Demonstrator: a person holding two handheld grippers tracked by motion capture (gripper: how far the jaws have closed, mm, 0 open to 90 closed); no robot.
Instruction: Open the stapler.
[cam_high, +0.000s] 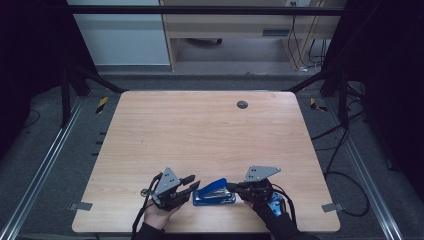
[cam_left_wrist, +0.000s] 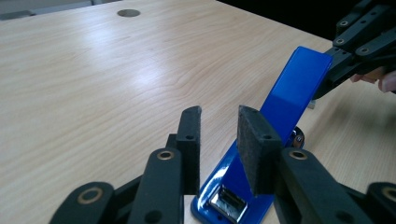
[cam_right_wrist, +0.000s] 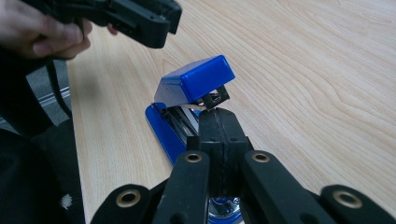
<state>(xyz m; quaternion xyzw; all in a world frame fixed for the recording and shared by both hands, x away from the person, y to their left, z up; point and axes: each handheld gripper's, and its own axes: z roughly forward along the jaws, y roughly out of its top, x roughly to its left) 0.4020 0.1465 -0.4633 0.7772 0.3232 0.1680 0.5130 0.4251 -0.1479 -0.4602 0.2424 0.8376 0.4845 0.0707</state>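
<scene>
A blue stapler lies near the desk's front edge, its lid tipped up. The right gripper is pressed together against the stapler's back end (what it pinches is hidden). The left gripper stays spread, holding nothing.

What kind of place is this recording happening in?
Probably a lab recording station: a bare light wooden table inside a black metal frame, loose black cables on grey carpet, a wooden desk behind.

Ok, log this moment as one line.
left gripper: jaws open, straddling stapler base | right gripper: jaws shut at stapler's rear | blue stapler: on table, top arm raised
</scene>
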